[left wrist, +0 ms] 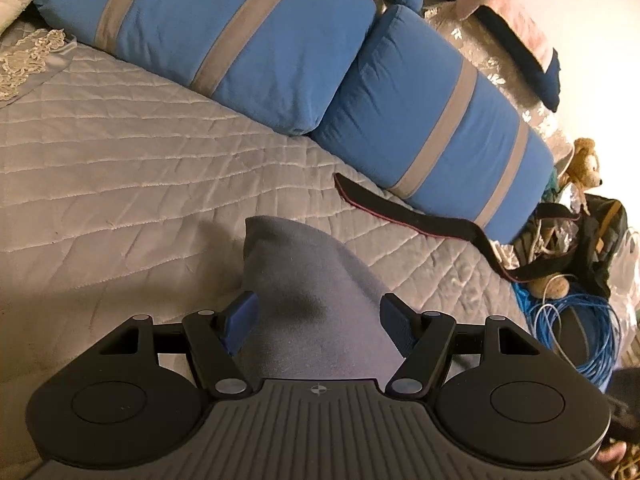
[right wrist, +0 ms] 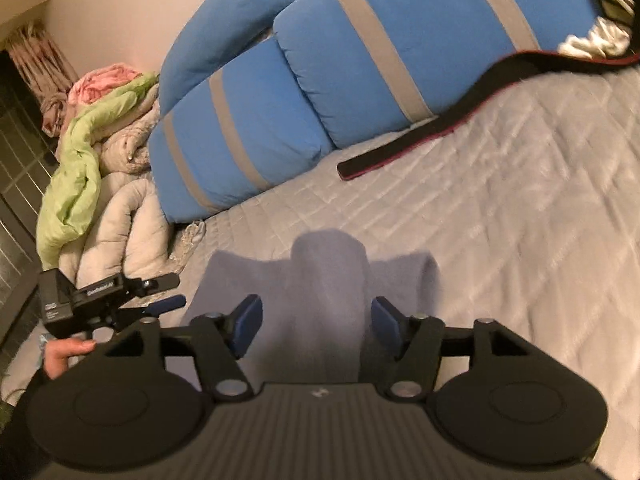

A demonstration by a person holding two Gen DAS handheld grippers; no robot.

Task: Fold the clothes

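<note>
A grey-blue garment point(left wrist: 304, 280) lies on the quilted bed, its pointed corner rising between the fingers of my left gripper point(left wrist: 318, 320). The left jaws stand wide apart on either side of the cloth and do not pinch it. In the right wrist view the same garment point(right wrist: 320, 280) spreads flat with a raised fold between the fingers of my right gripper point(right wrist: 316, 322), whose jaws are also wide apart. The left gripper point(right wrist: 168, 304) shows at the left of that view, held by a hand point(right wrist: 64, 356).
Blue pillows with grey stripes point(left wrist: 224, 36) point(right wrist: 400, 52) line the far side of the grey quilt point(left wrist: 120, 152). A black strap with red edging point(left wrist: 404, 212) point(right wrist: 420, 136) lies by them. Bedding is piled point(right wrist: 104, 160) at the left; blue cable point(left wrist: 568, 332) and a teddy bear point(left wrist: 584, 164) lie at the right.
</note>
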